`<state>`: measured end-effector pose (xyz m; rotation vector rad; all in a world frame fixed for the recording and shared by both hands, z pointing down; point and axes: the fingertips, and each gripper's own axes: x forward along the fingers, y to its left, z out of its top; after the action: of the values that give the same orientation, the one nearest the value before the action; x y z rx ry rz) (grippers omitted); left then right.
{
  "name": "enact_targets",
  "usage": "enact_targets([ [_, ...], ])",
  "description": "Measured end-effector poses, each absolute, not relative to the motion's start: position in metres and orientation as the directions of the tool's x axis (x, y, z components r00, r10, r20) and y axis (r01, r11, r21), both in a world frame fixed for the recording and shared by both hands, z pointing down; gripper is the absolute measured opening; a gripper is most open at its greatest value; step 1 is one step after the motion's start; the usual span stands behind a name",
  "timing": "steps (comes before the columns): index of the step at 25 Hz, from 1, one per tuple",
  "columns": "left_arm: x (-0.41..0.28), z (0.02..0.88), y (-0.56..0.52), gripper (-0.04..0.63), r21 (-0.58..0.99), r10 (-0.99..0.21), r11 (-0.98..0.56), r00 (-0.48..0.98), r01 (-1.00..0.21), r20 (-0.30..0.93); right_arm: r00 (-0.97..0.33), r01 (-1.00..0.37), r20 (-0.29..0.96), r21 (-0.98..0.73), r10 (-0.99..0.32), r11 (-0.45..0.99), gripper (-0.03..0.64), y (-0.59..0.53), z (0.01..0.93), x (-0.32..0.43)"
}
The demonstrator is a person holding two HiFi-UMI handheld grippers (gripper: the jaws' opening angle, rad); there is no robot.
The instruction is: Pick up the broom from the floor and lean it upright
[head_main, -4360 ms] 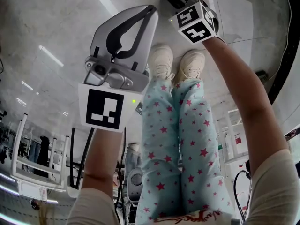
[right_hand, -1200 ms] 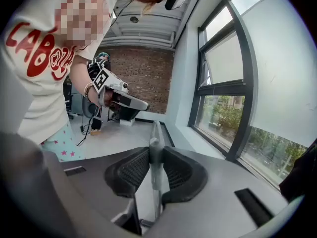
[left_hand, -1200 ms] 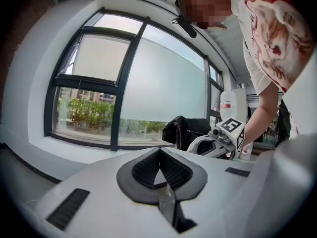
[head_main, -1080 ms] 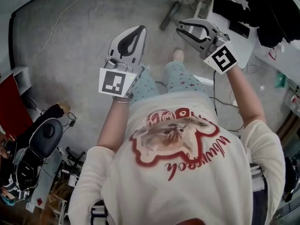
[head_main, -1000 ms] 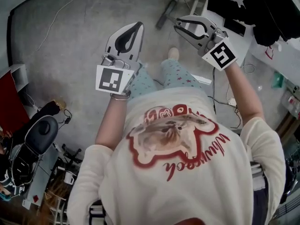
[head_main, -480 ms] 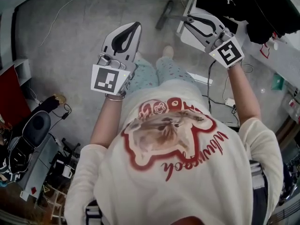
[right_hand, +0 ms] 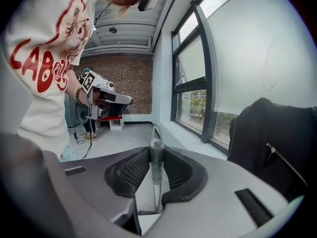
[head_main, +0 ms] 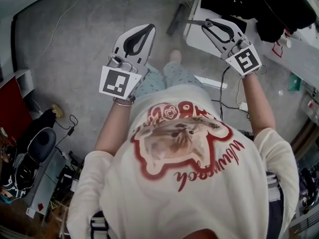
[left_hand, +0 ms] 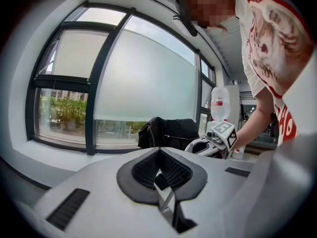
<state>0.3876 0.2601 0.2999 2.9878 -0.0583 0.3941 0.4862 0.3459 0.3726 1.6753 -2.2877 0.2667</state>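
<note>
The broom's dark head (head_main: 174, 19) rests on the grey floor, and its thin handle rises to my right gripper (head_main: 203, 24). In the right gripper view the handle's grey top (right_hand: 156, 175), with a hanging loop, stands upright between the ribbed pads, and the right gripper (right_hand: 155, 152) is shut on it. My left gripper (head_main: 148, 28) is held beside it, apart from the broom, its jaws together and empty. The left gripper (left_hand: 159, 151) shows nothing between its pads in its own view. Each gripper sees the other: the right gripper (left_hand: 213, 143) and the left gripper (right_hand: 106, 97).
A white table (head_main: 192, 31) with black clothing (head_main: 249, 4) stands just right of the broom. A black jacket (right_hand: 272, 138) lies by the large windows (left_hand: 143, 78). Cables (head_main: 229, 103) trail on the floor. A black chair (head_main: 32, 151) and red cabinet (head_main: 10, 108) stand at left.
Both grippers have drifted toward the white table at the upper right, the right one carrying the handle's top. The broom's head has stayed on the floor.
</note>
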Motion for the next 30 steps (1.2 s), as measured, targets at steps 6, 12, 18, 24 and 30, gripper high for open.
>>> enact_targets([
  [6, 0.394, 0.295, 0.267, 0.021, 0.118, 0.01, -0.993, 0.966, -0.022, 0.26, -0.244, -0.962, 0.328, 0.033, -0.913, 0.27, 0.1, 0.356, 0.371, 0.495],
  [12, 0.394, 0.29, 0.274, 0.021, 0.132, 0.008, -0.991, 0.967, -0.027, 0.253, -0.204, -0.974, 0.357, 0.019, -0.912, 0.225, 0.1, 0.372, 0.376, 0.499],
  [18, 0.394, 0.286, 0.276, 0.021, 0.132, 0.009, -0.991, 0.969, -0.024, 0.246, -0.187, -0.976, 0.35, 0.042, -0.918, 0.215, 0.1, 0.376, 0.372, 0.499],
  [24, 0.396, 0.292, 0.288, 0.021, 0.131, 0.027, -0.991, 0.965, -0.008, 0.26, -0.165, -0.982, 0.341, 0.031, -0.925, 0.187, 0.101, 0.383, 0.371, 0.497],
  [30, 0.416, 0.289, 0.301, 0.021, 0.136, 0.096, -0.989, 0.967, 0.065, 0.238, -0.145, -0.983, 0.324, 0.058, -0.935, 0.173, 0.14, 0.389, 0.372, 0.494],
])
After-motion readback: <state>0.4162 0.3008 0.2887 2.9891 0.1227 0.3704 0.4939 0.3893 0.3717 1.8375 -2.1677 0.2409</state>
